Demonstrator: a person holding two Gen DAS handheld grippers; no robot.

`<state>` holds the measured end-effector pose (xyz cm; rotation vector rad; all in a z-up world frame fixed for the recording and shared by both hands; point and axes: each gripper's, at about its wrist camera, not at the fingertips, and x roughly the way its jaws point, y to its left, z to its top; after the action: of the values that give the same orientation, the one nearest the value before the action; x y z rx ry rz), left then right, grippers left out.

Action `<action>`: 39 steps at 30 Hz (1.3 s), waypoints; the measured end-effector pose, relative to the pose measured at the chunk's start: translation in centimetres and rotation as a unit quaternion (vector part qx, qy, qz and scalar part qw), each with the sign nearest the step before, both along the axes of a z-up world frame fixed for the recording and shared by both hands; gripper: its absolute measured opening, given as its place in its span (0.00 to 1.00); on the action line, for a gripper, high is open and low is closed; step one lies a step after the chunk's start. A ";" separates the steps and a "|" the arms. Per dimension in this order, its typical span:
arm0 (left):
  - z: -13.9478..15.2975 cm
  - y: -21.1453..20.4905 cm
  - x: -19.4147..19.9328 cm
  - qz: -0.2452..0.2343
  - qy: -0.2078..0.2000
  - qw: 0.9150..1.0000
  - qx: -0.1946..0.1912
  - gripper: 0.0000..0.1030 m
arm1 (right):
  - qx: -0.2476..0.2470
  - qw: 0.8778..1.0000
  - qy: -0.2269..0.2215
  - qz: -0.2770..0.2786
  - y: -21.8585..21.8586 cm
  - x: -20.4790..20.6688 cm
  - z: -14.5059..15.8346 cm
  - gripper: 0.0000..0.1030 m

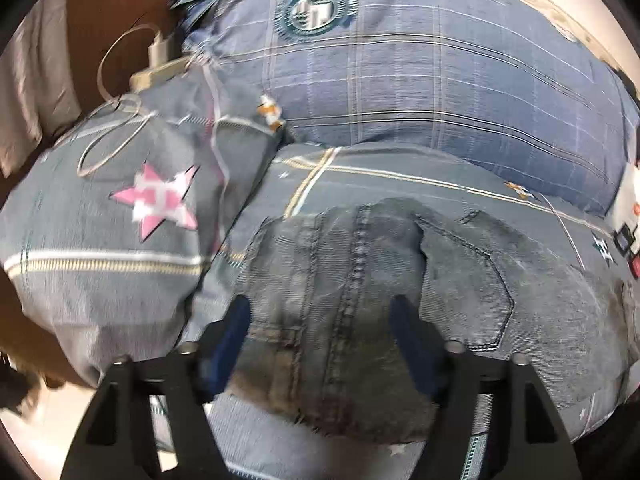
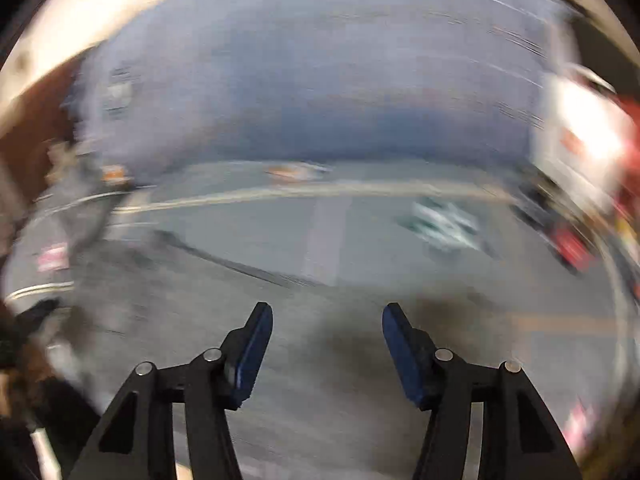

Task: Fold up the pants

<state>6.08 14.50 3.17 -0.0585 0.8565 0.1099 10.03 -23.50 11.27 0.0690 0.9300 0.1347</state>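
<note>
Left claw (image 1: 320,320): fingers apart, nothing clamped; it hovers directly over the folded pants, whose centre seam shows in the gap between the blue pads.
Pants (image 1: 360,280): grey-blue denim, folded into a compact bundle, back pocket facing up on the right side; they lie on the bed near its front edge.
Right claw (image 2: 327,328): fingers apart, nothing between them; only blurred grey fabric shows below, and whether that is the pants cannot be told.
Bed (image 1: 400,184): covered in grey-blue plaid bedding with cream stripes.
Pillow (image 1: 112,216): left of the pants, with a pink star.
Quilt (image 1: 420,80): bulky blue plaid mass behind the pants.
Charger (image 1: 160,64): white, with looped cable, at the bed's far left edge.
</note>
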 end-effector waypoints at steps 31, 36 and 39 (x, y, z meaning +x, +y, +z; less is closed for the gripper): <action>-6.7 1.2 -1.1 0.011 0.059 0.998 0.005 0.80 | -0.023 0.991 0.043 0.125 17.0 13.5 -6.3 0.74; -6.9 1.0 -1.3 0.015 0.062 0.998 0.012 0.80 | 0.070 0.989 0.047 0.122 13.5 9.1 -4.2 0.98; -6.8 1.2 -1.3 0.014 0.064 0.998 0.008 0.80 | 0.142 0.978 0.061 0.137 12.8 5.8 -5.2 0.98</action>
<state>4.77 15.74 -3.61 -0.0491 0.9827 0.1468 15.87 -10.74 6.06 0.2157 1.0350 0.5239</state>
